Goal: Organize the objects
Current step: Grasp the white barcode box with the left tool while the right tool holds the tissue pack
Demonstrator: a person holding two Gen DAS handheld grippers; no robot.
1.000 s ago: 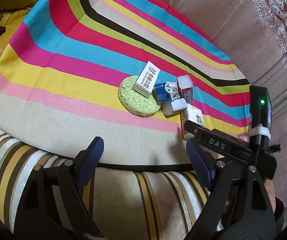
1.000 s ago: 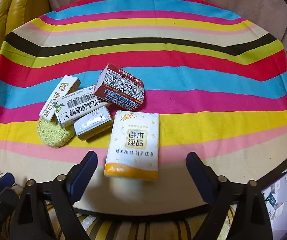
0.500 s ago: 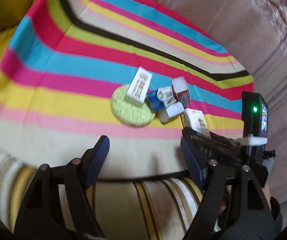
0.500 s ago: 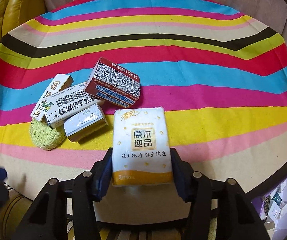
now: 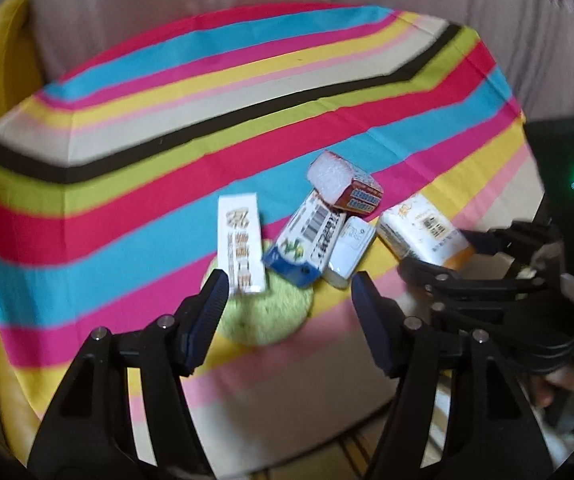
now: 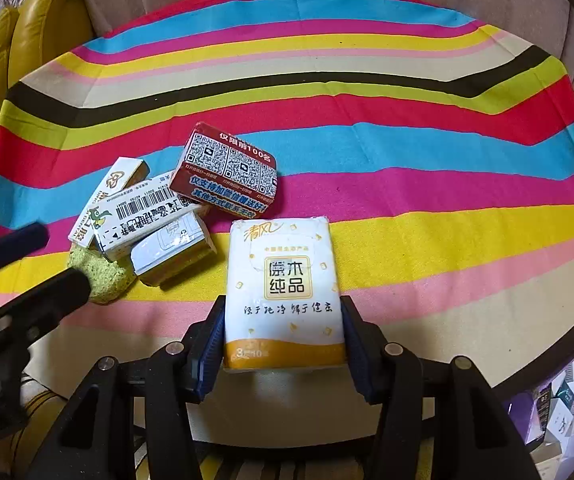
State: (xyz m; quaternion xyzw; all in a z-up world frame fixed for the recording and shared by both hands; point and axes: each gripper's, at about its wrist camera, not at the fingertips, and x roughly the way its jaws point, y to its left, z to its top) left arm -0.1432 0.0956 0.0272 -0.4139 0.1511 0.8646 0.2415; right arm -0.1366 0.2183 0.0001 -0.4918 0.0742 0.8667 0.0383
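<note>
A white tissue pack (image 6: 283,280) lies on the striped cloth (image 6: 407,160) with my right gripper (image 6: 283,312) shut on its near end. To its left sit a red QR-code box (image 6: 227,172), a white-and-blue barcode box (image 6: 143,212), a slim white box (image 6: 115,184), a small white packet (image 6: 171,248) and a round green sponge (image 6: 103,276) under them. In the left wrist view my left gripper (image 5: 287,292) hovers over the sponge (image 5: 267,316), its jaws closing. The sponge and the slim box (image 5: 241,248) show between them, untouched. The right gripper's body hides part of the tissue pack (image 5: 423,232).
The striped cloth covers a round seat or table with a striped cushion edge at the front. A yellow sofa (image 6: 39,32) stands at the left and beige upholstery behind. Small boxes (image 6: 559,412) lie on the floor at the lower right.
My right gripper closed on the tissue pack. My left gripper rolled, moved in over the pile near the sponge, and its jaws narrowed.
</note>
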